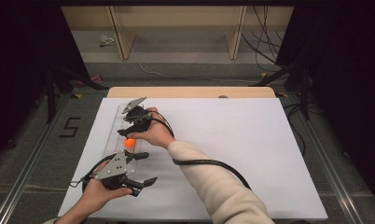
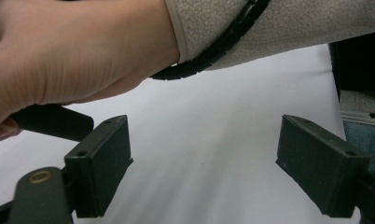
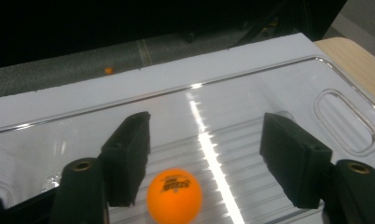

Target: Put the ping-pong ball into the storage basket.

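Orange ball (image 3: 174, 195) on clear tray (image 3: 279, 100), between the right tool's (image 3: 209, 161) wide-apart jaws, untouched.

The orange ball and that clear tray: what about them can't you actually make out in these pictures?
- Ball: its print is blurred in the right gripper view; the high view has it as a small dot half under the right hand.
- Tray: its near end is cut off by the bottom edge of the right gripper view; in the high view both grippers cover much of it.
- Whether the ball rests on the tray or is falling: cannot tell.
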The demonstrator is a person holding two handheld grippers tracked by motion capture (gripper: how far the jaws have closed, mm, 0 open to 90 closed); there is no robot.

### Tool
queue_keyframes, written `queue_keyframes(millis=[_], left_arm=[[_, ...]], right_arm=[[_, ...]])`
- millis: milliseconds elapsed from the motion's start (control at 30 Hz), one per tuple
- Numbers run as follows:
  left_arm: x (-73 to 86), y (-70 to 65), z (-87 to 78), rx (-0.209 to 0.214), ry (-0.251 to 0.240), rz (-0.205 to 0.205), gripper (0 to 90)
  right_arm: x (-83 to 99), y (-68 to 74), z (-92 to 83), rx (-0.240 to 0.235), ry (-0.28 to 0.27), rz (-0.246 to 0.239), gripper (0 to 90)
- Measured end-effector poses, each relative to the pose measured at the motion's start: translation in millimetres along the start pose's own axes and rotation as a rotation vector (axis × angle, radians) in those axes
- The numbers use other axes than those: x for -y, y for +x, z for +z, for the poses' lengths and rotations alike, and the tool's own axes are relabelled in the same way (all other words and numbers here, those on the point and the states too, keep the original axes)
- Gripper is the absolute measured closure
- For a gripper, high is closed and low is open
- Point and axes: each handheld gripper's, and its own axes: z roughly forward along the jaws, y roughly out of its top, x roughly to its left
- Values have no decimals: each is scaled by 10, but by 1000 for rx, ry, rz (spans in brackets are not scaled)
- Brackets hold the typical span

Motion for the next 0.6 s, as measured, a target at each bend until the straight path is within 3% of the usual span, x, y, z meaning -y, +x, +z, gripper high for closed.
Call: queue_keyframes(millis=[267,600], left_arm=[[0,1,0,-2,-1,-1,170],[0,4,-4,-2,0,0,170]], right_arm=[[14,5,-169,21,-17,13,181],[109,-24,-367,56,-27,32,164]])
